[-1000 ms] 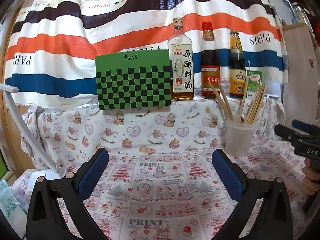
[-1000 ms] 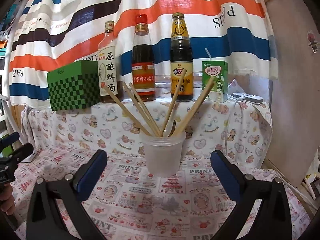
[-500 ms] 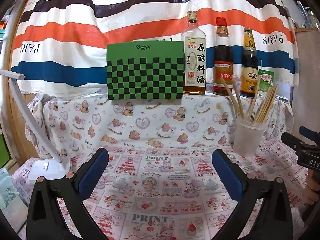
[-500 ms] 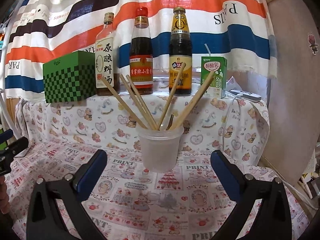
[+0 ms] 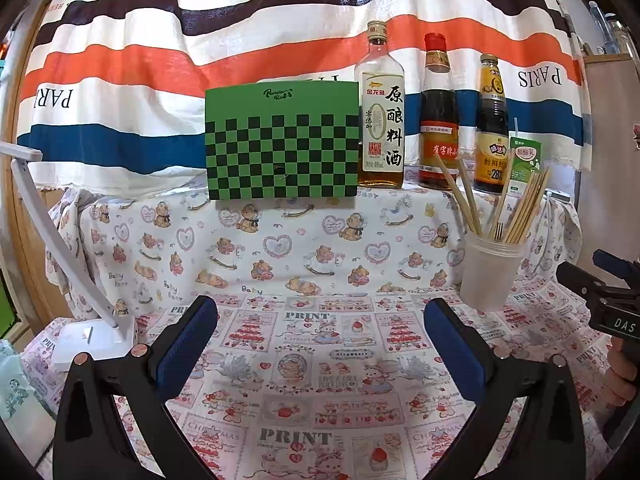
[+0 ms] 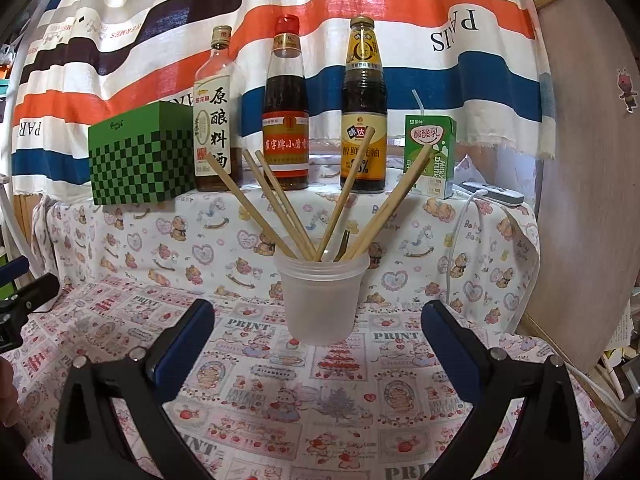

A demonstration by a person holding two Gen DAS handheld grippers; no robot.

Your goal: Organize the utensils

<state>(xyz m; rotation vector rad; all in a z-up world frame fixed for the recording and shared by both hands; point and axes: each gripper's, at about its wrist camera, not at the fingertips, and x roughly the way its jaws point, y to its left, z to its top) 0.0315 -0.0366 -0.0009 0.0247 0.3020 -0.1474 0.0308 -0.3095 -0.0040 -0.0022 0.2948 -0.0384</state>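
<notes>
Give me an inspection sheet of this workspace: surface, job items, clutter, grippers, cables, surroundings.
Surface: printed cloth over the table and a raised shelf.
Job's things: translucent cup upright, holding fanned-out chopsticks.
Clutter: three bottles, milk carton, green checkered box on the shelf.
Grippers: left gripper open, empty; right gripper open, empty, facing the cup.
Cables: white cable hanging off the shelf.
Surroundings: striped curtain; white lamp at left.
</notes>
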